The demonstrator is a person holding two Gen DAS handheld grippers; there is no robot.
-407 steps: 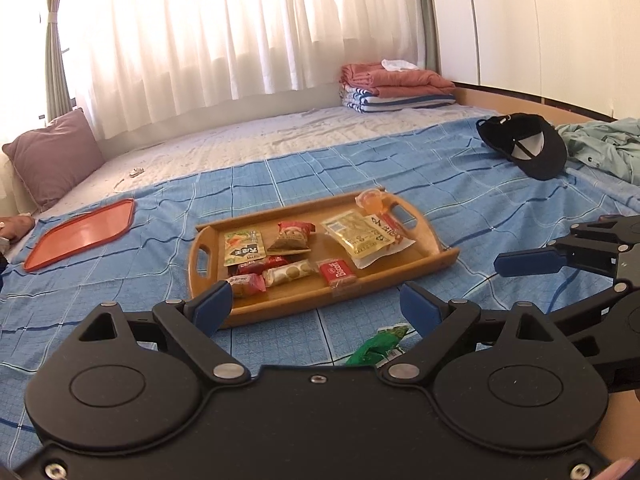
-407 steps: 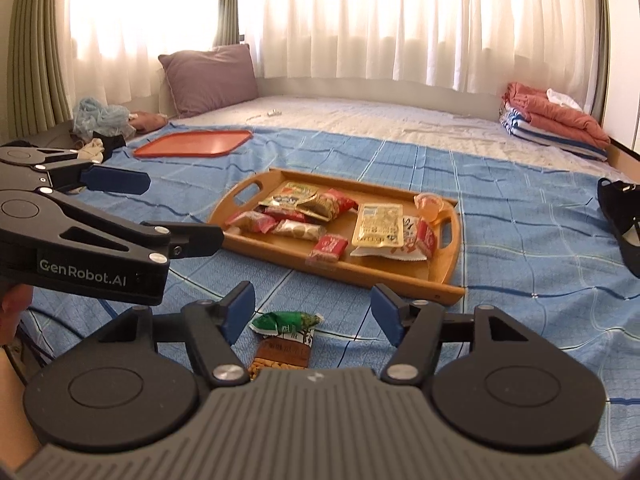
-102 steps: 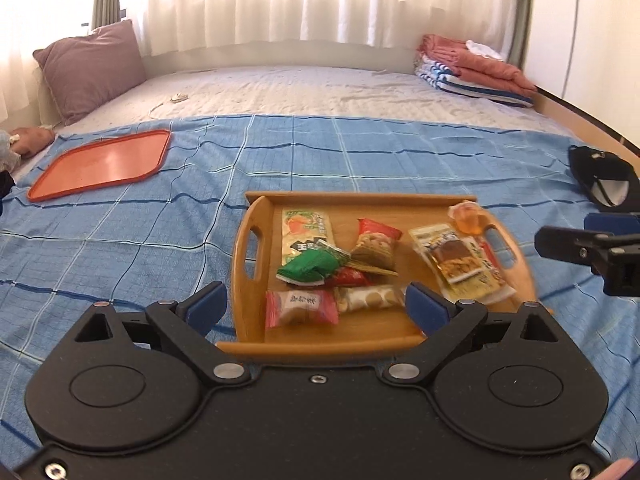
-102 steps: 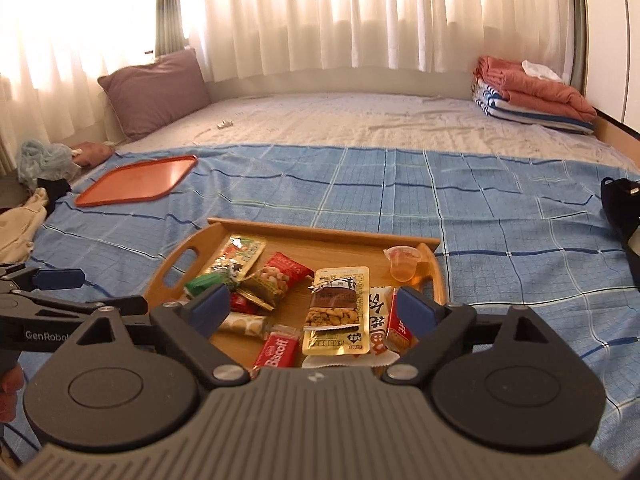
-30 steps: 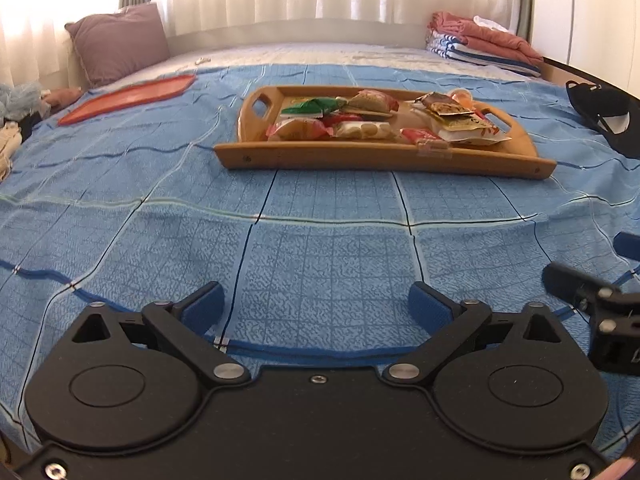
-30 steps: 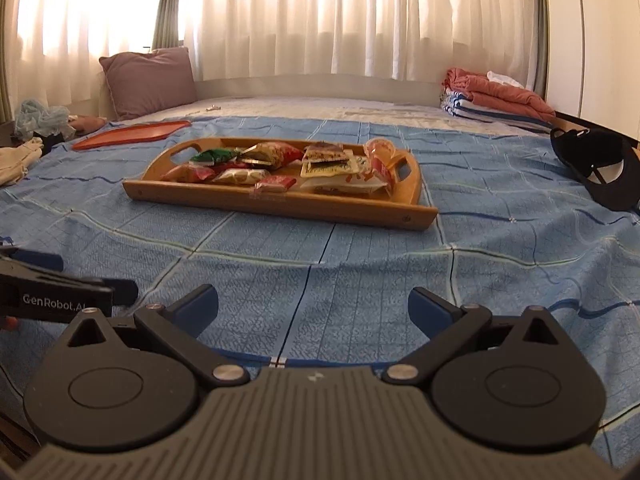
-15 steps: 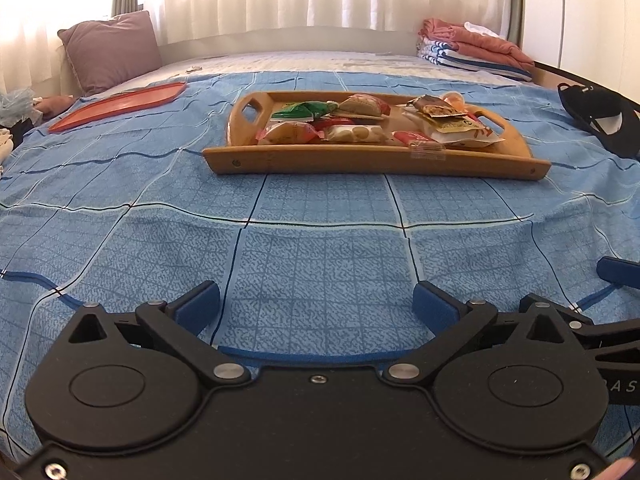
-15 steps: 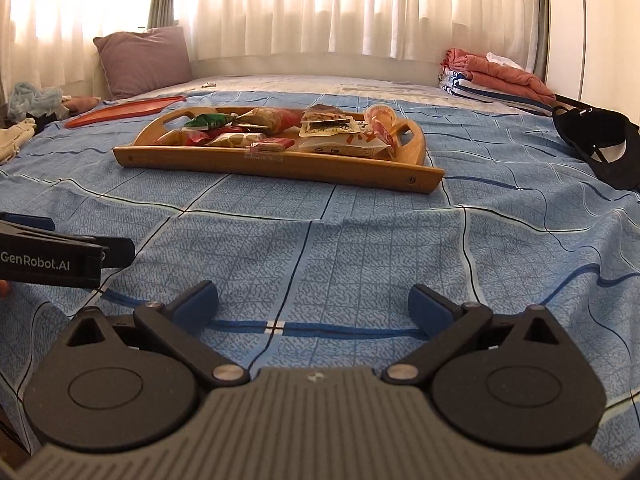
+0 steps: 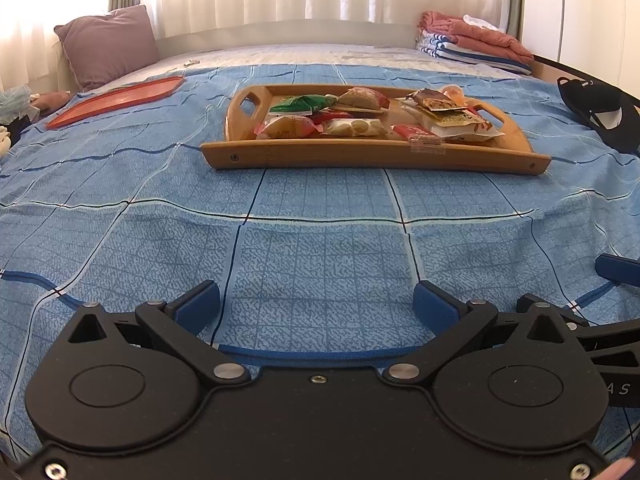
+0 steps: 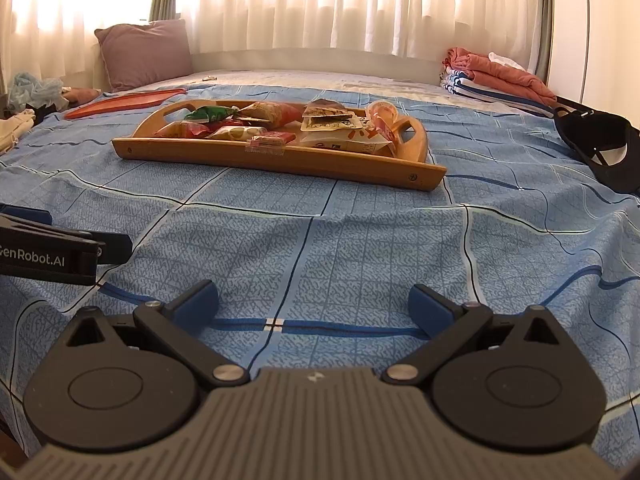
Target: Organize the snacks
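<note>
Left gripper (image 9: 316,300) low over the blue bedspread (image 9: 320,220), jaws wide open, nothing between them; right gripper (image 10: 312,300) same, jaws wide open and empty; both near edge of bed, well apart from the tray (image 9: 372,156); wooden tray sits mid-bed, far of both grippers, holding all the snacks; green packet (image 9: 298,105) at far left of tray, red packet (image 9: 414,131) near front edge, jelly cup (image 9: 452,92) far right by the handle; orange tray (image 9: 116,98) far left on bed; pillow (image 9: 106,44) beyond it; black cap (image 9: 596,112) right; folded towels (image 9: 472,46) far right.
</note>
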